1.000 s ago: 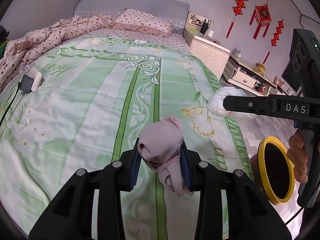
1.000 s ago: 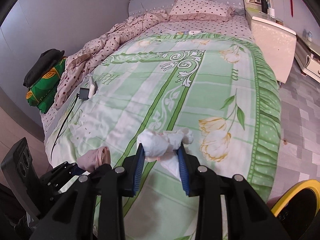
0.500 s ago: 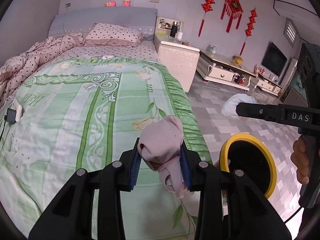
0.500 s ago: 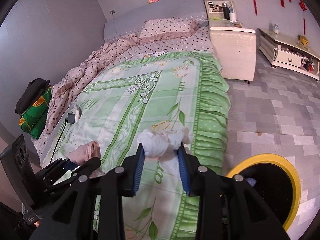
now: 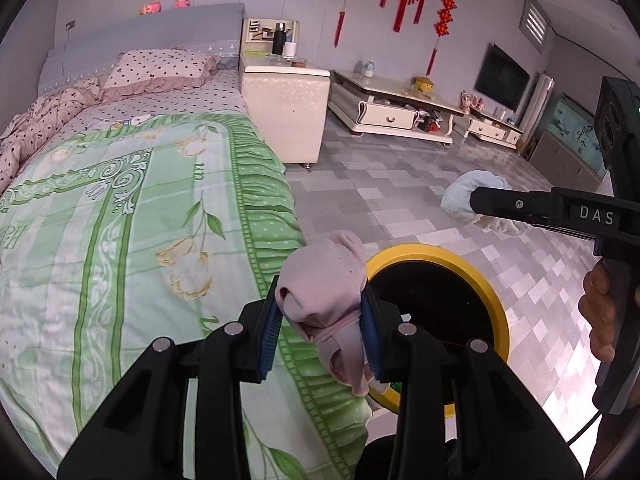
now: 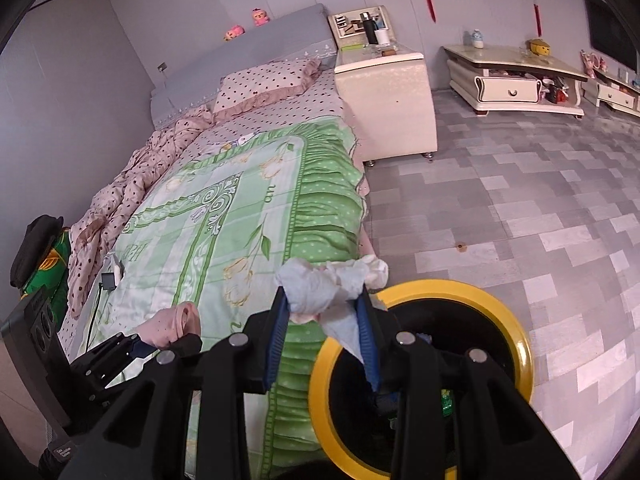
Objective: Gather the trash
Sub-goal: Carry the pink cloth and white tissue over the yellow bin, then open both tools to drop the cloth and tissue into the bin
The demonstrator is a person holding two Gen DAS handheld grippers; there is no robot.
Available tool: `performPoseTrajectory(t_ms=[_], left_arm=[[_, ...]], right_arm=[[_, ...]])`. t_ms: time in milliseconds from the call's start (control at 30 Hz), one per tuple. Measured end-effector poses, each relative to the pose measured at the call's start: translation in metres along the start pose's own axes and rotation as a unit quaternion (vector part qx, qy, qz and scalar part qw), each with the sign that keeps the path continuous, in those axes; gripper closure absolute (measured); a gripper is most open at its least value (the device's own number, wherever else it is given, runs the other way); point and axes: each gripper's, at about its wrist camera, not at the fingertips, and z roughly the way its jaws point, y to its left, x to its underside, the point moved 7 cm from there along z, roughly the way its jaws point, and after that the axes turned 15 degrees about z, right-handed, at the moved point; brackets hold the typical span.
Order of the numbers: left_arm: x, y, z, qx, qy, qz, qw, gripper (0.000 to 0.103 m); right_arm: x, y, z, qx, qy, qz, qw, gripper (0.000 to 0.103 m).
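Left claw (image 5: 323, 322): pinches pink wad (image 5: 326, 280), at the bed (image 5: 120, 220) edge beside the bin (image 5: 496, 300).
Right claw (image 6: 325, 330): pinches white tissue (image 6: 320, 286), nearer, tail hanging over the bin's near rim.
Bin: below, right of bed.

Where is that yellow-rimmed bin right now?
The yellow-rimmed bin stands on the grey tiled floor at the foot corner of the bed, low and right of centre in both views.
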Motion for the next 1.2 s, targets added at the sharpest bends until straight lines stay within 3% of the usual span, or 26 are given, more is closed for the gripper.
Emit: performPoseTrajectory(t_ms=[200,633,1067,1200], left_arm=[[-0.004,-0.035,0.033,0.022,0.016,0.013,0.9996,0.069],[0.01,-0.066,0.092,0.056,0.05,0.025,0.9968,0.065],[0.013,-0.064,0.088,0.067,0.045,0.016,0.9966,0.05],[0.015,-0.056,0.084,0.064,0.043,0.01,0.9969,0.049]], right_arm=[[-0.003,-0.039,0.001,0.013,-0.002,0.029,0.999,0.072],[0.002,-0.098,0.028,0.026,0.021,0.08,0.996,0.068],[0.001,-0.115,0.034,0.034,0.021,0.115,0.993,0.056],[0.002,-0.117,0.033,0.038,0.019,0.123,0.991,0.046]])
